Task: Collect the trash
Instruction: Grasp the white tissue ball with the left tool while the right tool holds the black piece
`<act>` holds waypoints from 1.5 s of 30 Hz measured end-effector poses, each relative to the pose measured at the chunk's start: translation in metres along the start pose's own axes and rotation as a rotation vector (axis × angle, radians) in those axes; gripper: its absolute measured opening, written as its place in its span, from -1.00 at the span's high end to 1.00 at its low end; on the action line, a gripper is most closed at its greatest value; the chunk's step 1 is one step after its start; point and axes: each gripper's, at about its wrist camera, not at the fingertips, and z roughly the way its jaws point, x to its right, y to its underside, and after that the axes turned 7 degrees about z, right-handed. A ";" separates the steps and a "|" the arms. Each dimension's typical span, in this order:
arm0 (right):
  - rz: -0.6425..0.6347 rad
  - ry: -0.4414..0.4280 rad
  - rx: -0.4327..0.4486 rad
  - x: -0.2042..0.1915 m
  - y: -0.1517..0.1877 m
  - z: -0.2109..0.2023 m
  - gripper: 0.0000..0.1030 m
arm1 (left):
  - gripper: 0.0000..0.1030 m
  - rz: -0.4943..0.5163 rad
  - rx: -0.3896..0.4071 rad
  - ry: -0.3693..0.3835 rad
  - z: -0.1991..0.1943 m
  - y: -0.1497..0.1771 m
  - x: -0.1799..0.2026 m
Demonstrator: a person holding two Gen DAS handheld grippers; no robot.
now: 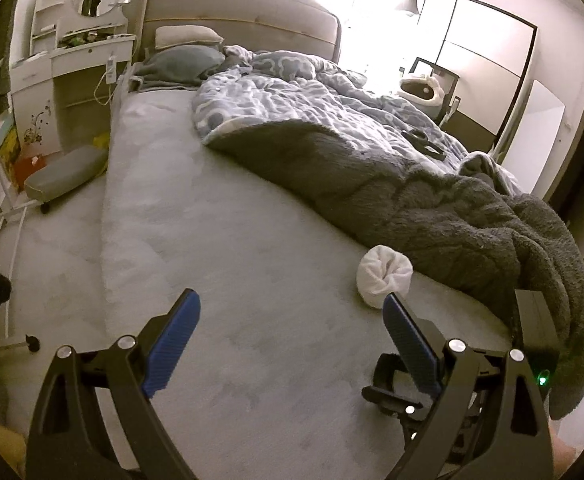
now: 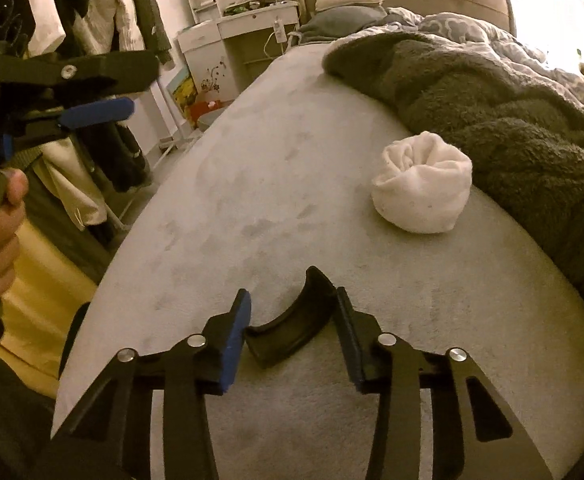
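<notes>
The right gripper (image 2: 293, 330) was clamped on a curved black plastic fragment (image 2: 288, 330) lying on the grey bed sheet (image 2: 272, 184), evidently for removal as trash, while the left gripper (image 1: 292, 322) hovered with its jaws apart.

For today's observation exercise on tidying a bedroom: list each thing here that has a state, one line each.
Left hand-held gripper: open, empty, above the bed.
Right hand-held gripper: shut on a curved black piece.
White sock ball: rolled up, lying on the sheet.
Dark blanket: rumpled, pushed aside.
</notes>
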 end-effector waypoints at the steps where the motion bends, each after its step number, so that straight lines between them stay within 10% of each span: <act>1: 0.010 -0.006 0.002 0.002 0.000 -0.001 0.19 | -0.83 -0.003 0.001 0.005 0.003 -0.001 0.002; 35: 0.257 0.051 0.110 0.098 0.008 -0.095 0.19 | -0.81 0.112 -0.103 0.064 0.142 0.006 0.091; 45: 0.257 0.043 0.139 0.096 0.005 -0.111 0.18 | -0.12 0.130 -0.118 0.061 0.153 0.006 0.096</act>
